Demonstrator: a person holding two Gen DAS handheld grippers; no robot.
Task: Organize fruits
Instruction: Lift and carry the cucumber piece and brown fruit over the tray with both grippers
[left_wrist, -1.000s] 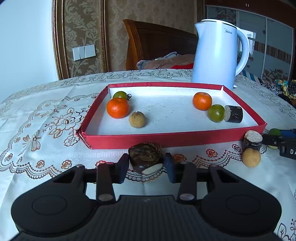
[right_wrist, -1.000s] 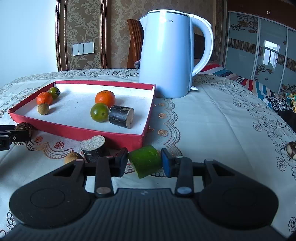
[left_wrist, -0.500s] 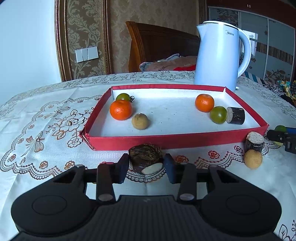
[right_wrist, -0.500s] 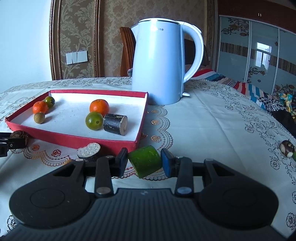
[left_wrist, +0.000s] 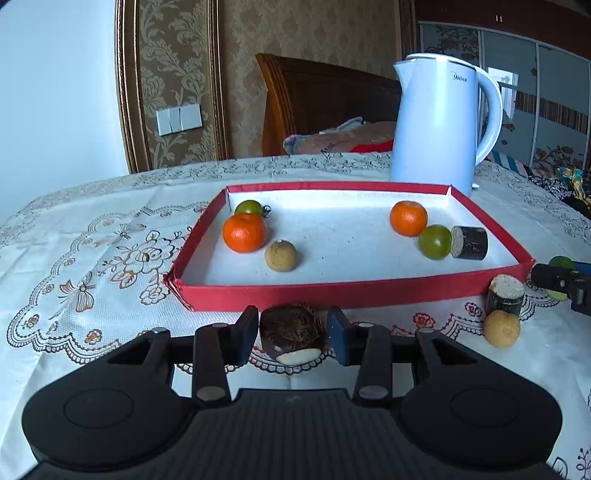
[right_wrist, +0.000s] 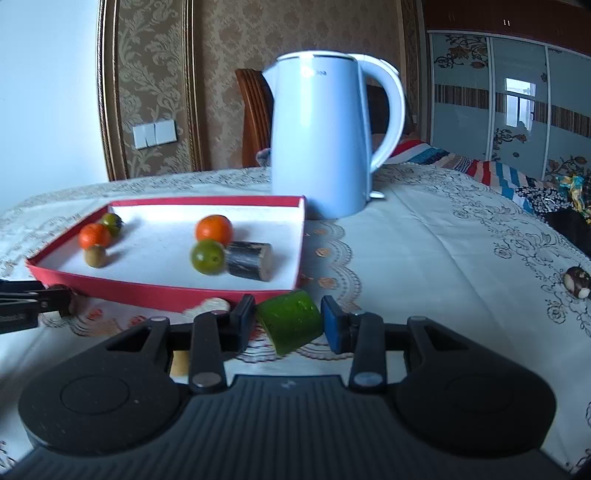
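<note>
My left gripper (left_wrist: 291, 332) is shut on a brown water chestnut (left_wrist: 291, 330), held just in front of the red tray's near wall (left_wrist: 332, 293). My right gripper (right_wrist: 288, 323) is shut on a green cucumber piece (right_wrist: 290, 319), held near the tray's right front corner (right_wrist: 291, 291). The tray holds two oranges (left_wrist: 244, 232) (left_wrist: 408, 218), two green fruits (left_wrist: 435, 242) (left_wrist: 249, 207), a tan longan (left_wrist: 280, 255) and a dark sugarcane piece (left_wrist: 470, 242). Another sugarcane piece (left_wrist: 505, 295) and a longan (left_wrist: 501, 328) lie on the cloth outside the tray.
A white electric kettle (right_wrist: 321, 133) stands right behind the tray. A lace tablecloth (right_wrist: 443, 240) covers the table. A second water chestnut (right_wrist: 576, 282) lies far right. A wooden chair (left_wrist: 314, 99) stands behind the table.
Both grippers have risen and pulled slightly back with their fruit still held. The right view has swung right and is blurred by motion.
</note>
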